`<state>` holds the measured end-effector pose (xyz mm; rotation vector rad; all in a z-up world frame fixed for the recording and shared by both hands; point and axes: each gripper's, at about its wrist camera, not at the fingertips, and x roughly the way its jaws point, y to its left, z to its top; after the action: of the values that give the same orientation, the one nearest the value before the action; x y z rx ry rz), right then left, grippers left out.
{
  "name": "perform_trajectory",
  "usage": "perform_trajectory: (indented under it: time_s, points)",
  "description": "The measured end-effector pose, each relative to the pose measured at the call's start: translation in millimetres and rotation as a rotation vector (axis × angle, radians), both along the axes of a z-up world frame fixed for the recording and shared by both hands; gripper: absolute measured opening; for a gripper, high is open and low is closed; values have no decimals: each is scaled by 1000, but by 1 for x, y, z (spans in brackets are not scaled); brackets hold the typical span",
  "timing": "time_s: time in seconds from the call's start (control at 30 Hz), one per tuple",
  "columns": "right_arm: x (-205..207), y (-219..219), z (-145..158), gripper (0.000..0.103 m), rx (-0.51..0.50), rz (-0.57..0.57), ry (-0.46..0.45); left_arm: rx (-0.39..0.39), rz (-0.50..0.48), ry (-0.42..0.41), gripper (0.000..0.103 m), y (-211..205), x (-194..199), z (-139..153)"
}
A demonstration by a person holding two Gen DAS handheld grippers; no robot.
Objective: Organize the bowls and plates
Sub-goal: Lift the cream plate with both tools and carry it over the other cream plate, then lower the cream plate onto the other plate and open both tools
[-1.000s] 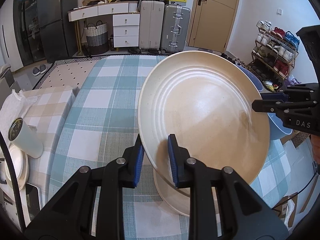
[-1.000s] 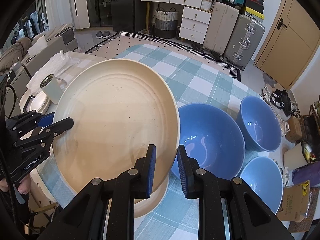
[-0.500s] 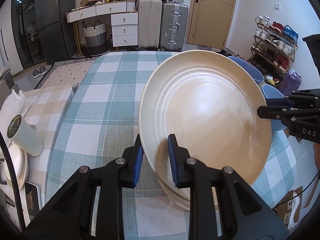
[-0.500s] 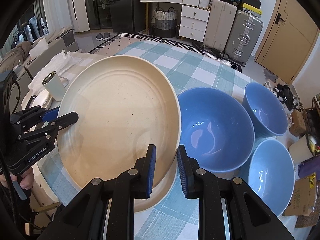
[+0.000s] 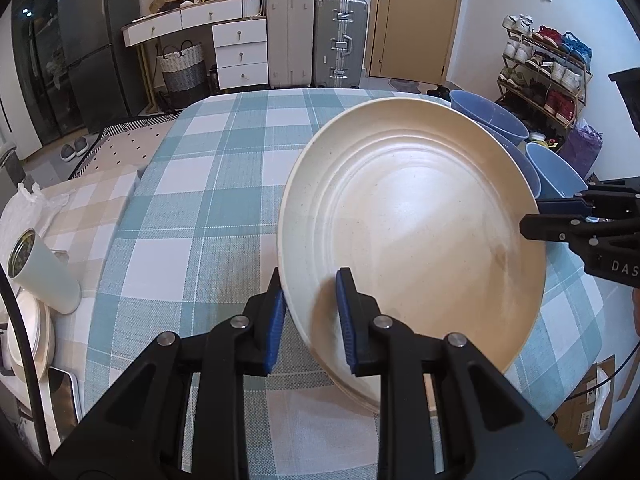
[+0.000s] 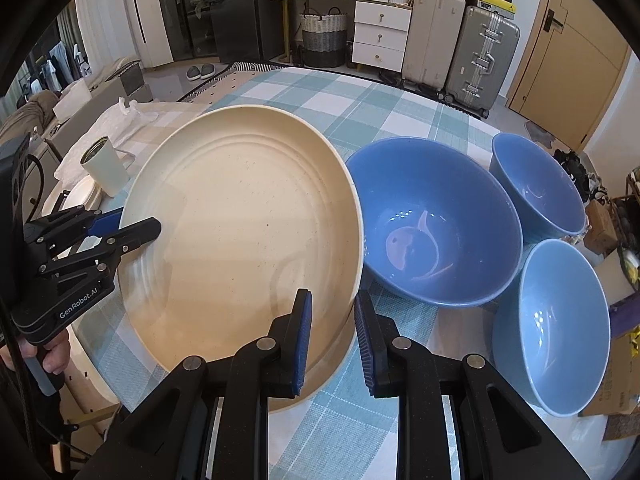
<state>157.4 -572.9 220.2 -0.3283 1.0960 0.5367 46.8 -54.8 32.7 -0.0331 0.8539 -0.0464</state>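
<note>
A large cream plate (image 5: pixel 412 232) (image 6: pixel 248 232) is held by its two opposite rims. My left gripper (image 5: pixel 310 284) is shut on its near-left rim and shows in the right wrist view as the left gripper (image 6: pixel 136 224). My right gripper (image 6: pixel 330 300) is shut on the opposite rim and shows as the right gripper (image 5: pixel 532 216) at that view's right edge. Close below lies a second cream plate (image 5: pixel 360 396) (image 6: pixel 328 372) on the checked tablecloth (image 5: pixel 192 208); only its near rim shows. Whether the two plates touch I cannot tell.
Three blue bowls stand right of the plates: a large bowl (image 6: pixel 432 220) and two smaller bowls (image 6: pixel 536 184) (image 6: pixel 556 328). A white tumbler (image 5: pixel 40 272) and small white plates (image 5: pixel 28 336) sit on the side surface at left. A hand (image 6: pixel 52 356) grips the left tool.
Both grippers have come down with the cream plate, which now sits lower, closer over the plate on the table. The grips are unchanged.
</note>
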Motion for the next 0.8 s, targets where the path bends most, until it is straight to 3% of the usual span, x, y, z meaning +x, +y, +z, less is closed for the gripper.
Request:
perform_trajectory:
  time_s: [0.8]
  points:
    - [-10, -9, -28, 22, 7, -20, 55, 20, -8, 56, 21, -1, 12, -38]
